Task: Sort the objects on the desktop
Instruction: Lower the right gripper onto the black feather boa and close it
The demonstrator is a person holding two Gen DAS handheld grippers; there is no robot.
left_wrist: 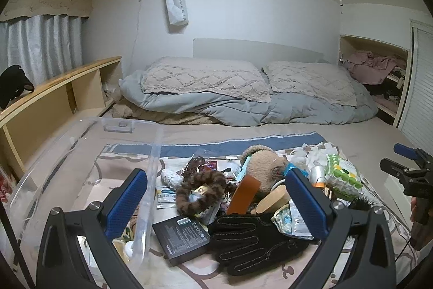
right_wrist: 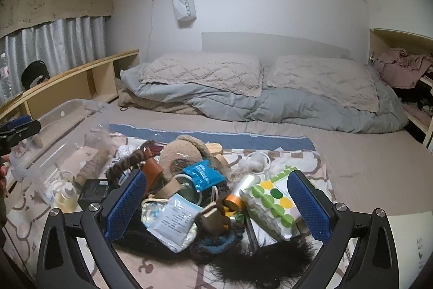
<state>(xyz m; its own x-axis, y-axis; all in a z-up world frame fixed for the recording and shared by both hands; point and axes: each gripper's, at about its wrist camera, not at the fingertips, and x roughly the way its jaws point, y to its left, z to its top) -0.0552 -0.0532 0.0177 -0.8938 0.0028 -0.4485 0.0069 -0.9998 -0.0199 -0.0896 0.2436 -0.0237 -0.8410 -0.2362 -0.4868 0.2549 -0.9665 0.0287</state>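
A pile of small objects lies on a patterned cloth (left_wrist: 189, 270) on the bed. In the left wrist view I see a black glove (left_wrist: 251, 240), a black box (left_wrist: 181, 237), a brown furry scrunchie (left_wrist: 200, 191) and a tan plush toy (left_wrist: 262, 167). My left gripper (left_wrist: 216, 205) is open above them, empty. In the right wrist view a dotted green tissue pack (right_wrist: 273, 202), a white sachet (right_wrist: 176, 218), a blue packet (right_wrist: 203, 174) and black fur (right_wrist: 259, 259) lie between the fingers of my right gripper (right_wrist: 216, 207), which is open and empty.
A clear plastic bin (left_wrist: 81, 153) stands left of the pile, also in the right wrist view (right_wrist: 54, 132). Pillows and a grey duvet (left_wrist: 243, 104) lie at the bed's head. Wooden shelves (left_wrist: 54, 94) run along the left, a closet nook (left_wrist: 379, 72) at right.
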